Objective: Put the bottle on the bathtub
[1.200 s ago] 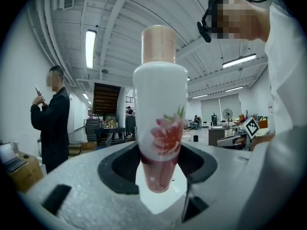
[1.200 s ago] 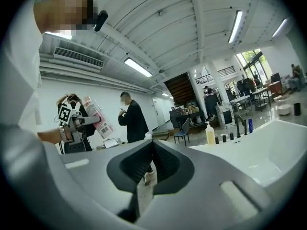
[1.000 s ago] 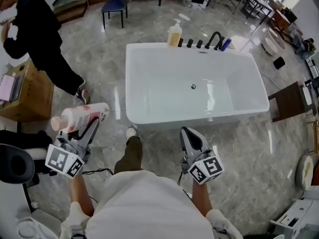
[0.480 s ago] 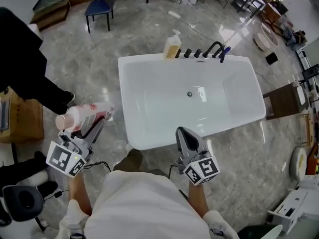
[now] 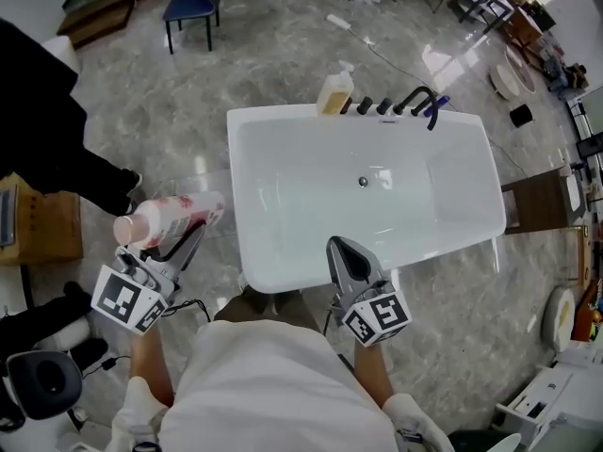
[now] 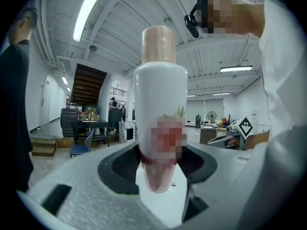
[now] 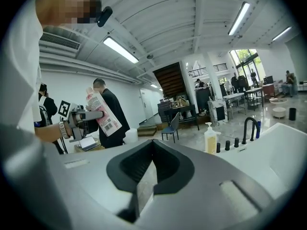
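A white bottle with a pink cap and red print point(image 5: 168, 221) lies sideways in my left gripper point(image 5: 181, 248), which is shut on it left of the white bathtub point(image 5: 252, 267). In the left gripper view the bottle point(image 6: 159, 104) stands up between the jaws, filling the middle. The right gripper view shows the same bottle point(image 7: 102, 111) held far to the left. My right gripper point(image 5: 341, 260) is shut and holds nothing, over the tub's near rim. The tub is empty, with a drain at its middle.
A yellow pump bottle point(image 5: 333, 90) and black tap fittings point(image 5: 407, 104) stand on the tub's far rim. A person in black point(image 5: 47, 139) stands at the left by a wooden box point(image 5: 38, 226). A blue chair point(image 5: 191, 6) is at the back, a dark stool point(image 5: 539, 196) at the right.
The view has shifted slightly, so the tub sits a little lower and nearer. Both grippers keep their places, the left still holding the bottle.
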